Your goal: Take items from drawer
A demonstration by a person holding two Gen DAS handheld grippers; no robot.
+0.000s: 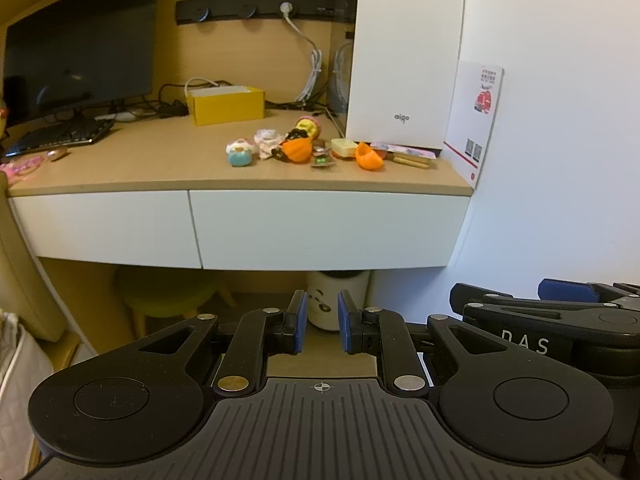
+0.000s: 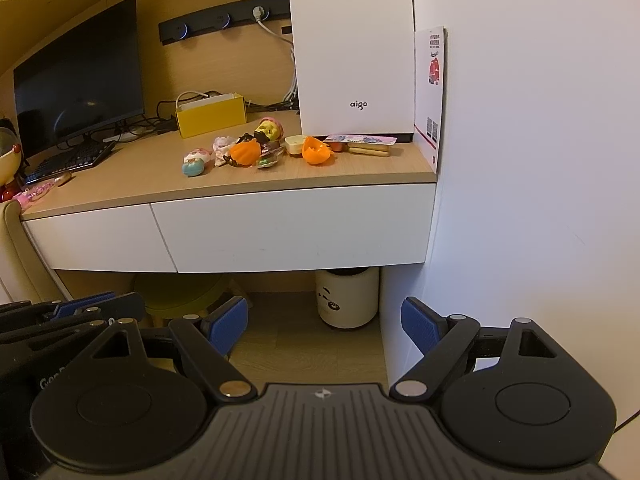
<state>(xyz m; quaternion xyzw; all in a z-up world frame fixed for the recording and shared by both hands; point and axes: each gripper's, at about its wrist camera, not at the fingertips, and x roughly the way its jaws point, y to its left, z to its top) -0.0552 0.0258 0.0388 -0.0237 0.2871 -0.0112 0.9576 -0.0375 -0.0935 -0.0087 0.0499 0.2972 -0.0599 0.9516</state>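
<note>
Two white drawer fronts sit under the wooden desk top, the right drawer (image 1: 328, 228) (image 2: 296, 228) and the left drawer (image 1: 104, 224) (image 2: 100, 236); both are pushed in flush. A cluster of small toys (image 1: 304, 148) (image 2: 256, 148) lies on the desk above the right drawer, among them two orange pieces. My left gripper (image 1: 323, 326) hovers below and in front of the right drawer, its blue pads a narrow gap apart with nothing between. My right gripper (image 2: 323, 330) is beside it at the same height, spread wide and holding nothing.
A white tower case (image 1: 404, 56) (image 2: 352, 48) stands at the desk's right end against the wall (image 2: 540, 160). Further back are a yellow box (image 1: 226, 106), a monitor (image 1: 80, 44) and a keyboard (image 1: 60, 136). Under the desk stand a white bin (image 2: 347, 296) and a green stool (image 1: 168, 296).
</note>
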